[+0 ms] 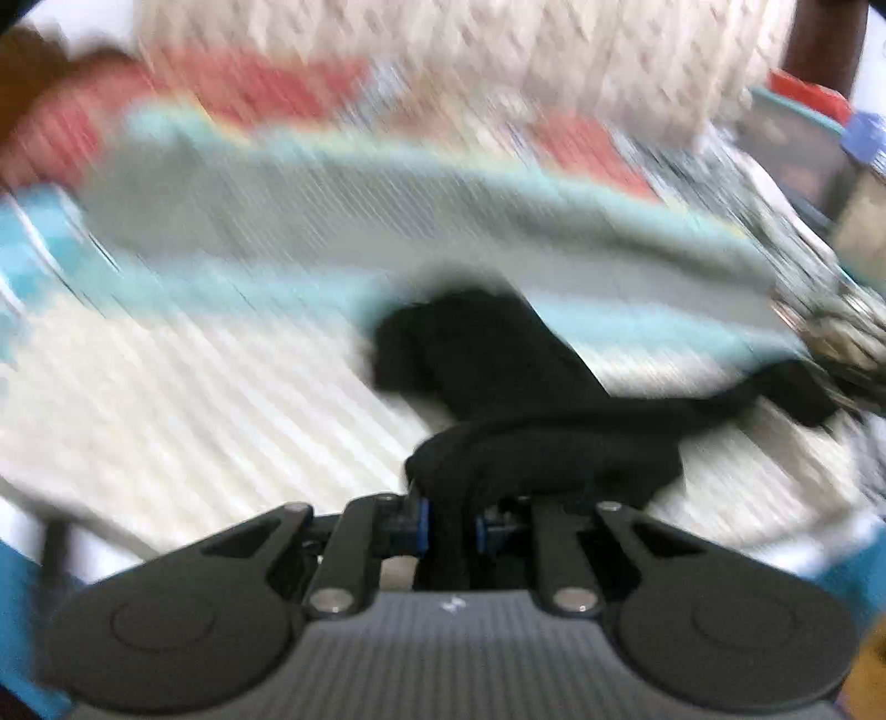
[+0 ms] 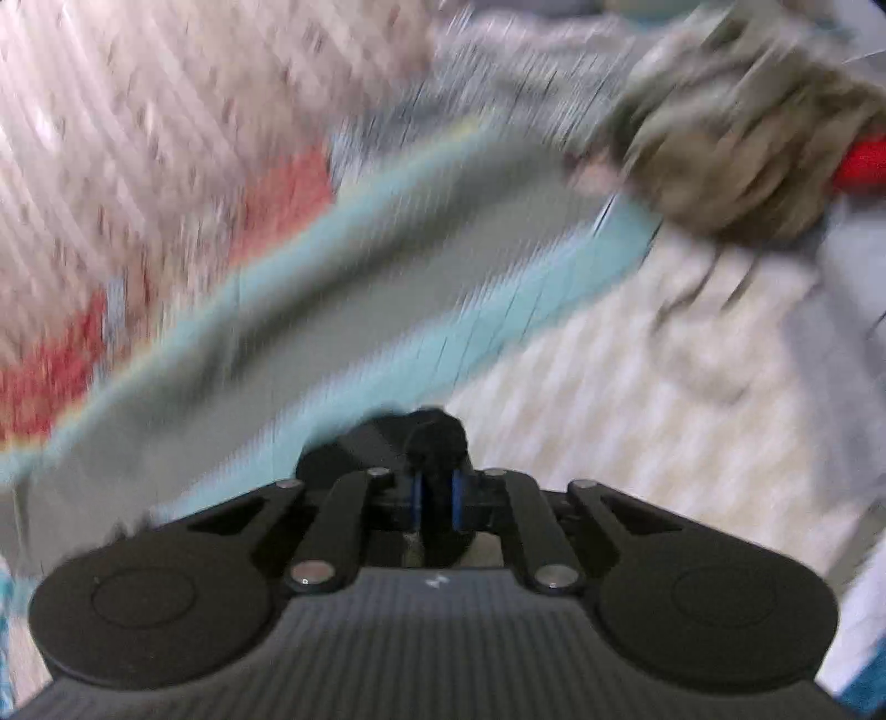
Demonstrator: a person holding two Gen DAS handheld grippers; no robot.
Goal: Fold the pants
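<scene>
Both views are smeared by motion. In the left wrist view the black pants trail from my left gripper out over the white ribbed surface, with a strip running off to the right. The blue pads are closed on a bunched fold of that black cloth. In the right wrist view my right gripper is shut on a small lump of the black pants, and little more of the garment shows there. A grey and teal mat lies beyond the pants, also seen as the grey and teal mat.
A white knitted cover with red patches fills the back. A tan fuzzy heap lies at the right wrist view's upper right, with something red beside it. Boxes stand at the left wrist view's far right edge.
</scene>
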